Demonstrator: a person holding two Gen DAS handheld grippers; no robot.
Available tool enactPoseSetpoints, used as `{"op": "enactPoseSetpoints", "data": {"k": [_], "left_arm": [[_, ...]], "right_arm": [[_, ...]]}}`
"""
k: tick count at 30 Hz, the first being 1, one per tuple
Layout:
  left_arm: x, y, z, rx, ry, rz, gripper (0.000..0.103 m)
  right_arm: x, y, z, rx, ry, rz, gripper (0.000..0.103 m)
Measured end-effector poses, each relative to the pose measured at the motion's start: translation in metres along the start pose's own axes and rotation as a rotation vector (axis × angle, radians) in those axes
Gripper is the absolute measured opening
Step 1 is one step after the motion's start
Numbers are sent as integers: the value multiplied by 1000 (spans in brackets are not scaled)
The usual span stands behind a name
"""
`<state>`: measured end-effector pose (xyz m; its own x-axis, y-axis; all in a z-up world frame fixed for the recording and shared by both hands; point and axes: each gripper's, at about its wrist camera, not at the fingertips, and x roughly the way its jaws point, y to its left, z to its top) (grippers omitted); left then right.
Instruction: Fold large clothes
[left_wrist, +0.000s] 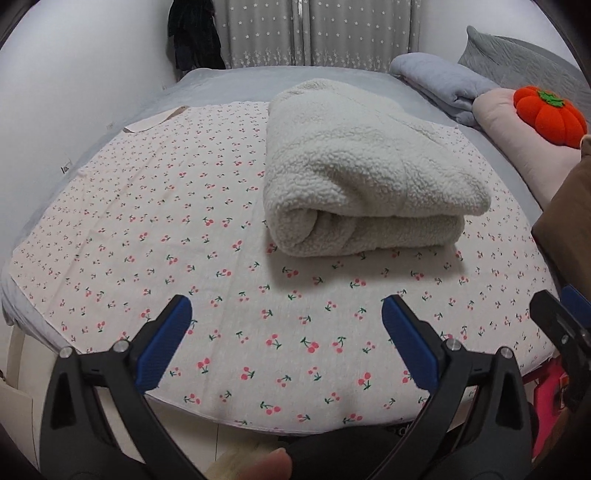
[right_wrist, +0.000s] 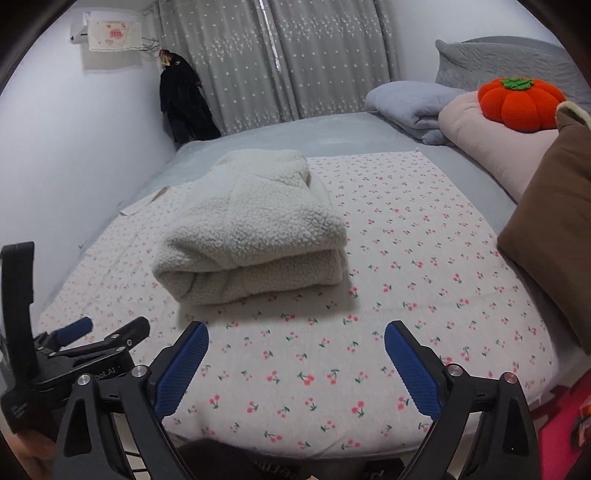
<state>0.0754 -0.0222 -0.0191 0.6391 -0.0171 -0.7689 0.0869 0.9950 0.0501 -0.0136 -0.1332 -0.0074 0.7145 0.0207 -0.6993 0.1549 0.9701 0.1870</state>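
Cream fleece garment lies folded into a thick bundle on the cherry-print sheet, which is spread flat over a bed with a grey cover. The bundle sits toward the far middle of the sheet, its rolled fold edge facing the cameras, top layer overhanging the lower one a little. Left gripper hangs over the near edge of the sheet, jaws spread wide, nothing between the blue pads; well apart from the garment. Right gripper likewise over the near part of the sheet, jaws wide and empty, clear of the bundle. In the right wrist view the left gripper's black frame shows at lower left; in the left wrist view part of the right gripper shows at the right edge. A fingertip shows at the bottom of the left view. Far side: grey star-patterned curtains, a dark garment hanging in the corner, folded grey bedding, pink pillow with an orange pumpkin cushion on it, brown cushion at right.
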Motion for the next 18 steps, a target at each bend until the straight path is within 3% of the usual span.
{"op": "enactPoseSetpoints", "data": {"k": [6, 18], "left_arm": [[-1, -6, -3, 17, -4, 33, 102], [0, 4, -2, -8, 0, 45, 102]], "right_arm": [[4, 6, -7, -19, 20, -44, 98], [7, 21, -6, -45, 25, -36, 98]]}}
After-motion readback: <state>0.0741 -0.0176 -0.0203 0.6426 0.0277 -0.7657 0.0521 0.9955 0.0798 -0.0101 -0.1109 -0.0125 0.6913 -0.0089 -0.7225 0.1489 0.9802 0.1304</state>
